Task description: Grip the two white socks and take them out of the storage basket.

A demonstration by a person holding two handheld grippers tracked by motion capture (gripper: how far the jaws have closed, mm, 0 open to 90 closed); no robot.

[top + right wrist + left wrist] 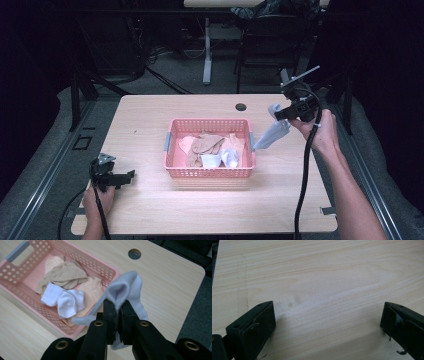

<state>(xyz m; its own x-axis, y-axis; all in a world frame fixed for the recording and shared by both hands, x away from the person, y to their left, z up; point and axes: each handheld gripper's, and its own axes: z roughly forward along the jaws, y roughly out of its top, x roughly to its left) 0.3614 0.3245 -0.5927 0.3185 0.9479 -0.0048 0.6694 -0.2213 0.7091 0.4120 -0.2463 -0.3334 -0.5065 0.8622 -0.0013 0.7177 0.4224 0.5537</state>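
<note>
A pale grey sock (272, 132) (126, 287) hangs from my right gripper (278, 114) (118, 306), whose jaws are shut on its folded top, above the table just right of the pink basket (172, 150) (15, 275). The sock's lower end reaches down by the basket's right rim. Inside the basket lie tan socks (206, 144) (63, 273), a white sock (226, 158) (63, 301) and a peach one (93, 288). My left gripper (131, 175) (328, 320) rests low at the table's front left, jaws open over bare wood with nothing between them.
The light wooden table (150, 115) has a round cable hole (241, 106) (134, 254) behind the basket. Dark floor, a table leg (207, 50) and a chair (265, 35) stand beyond the far edge. Cables trail from both grippers.
</note>
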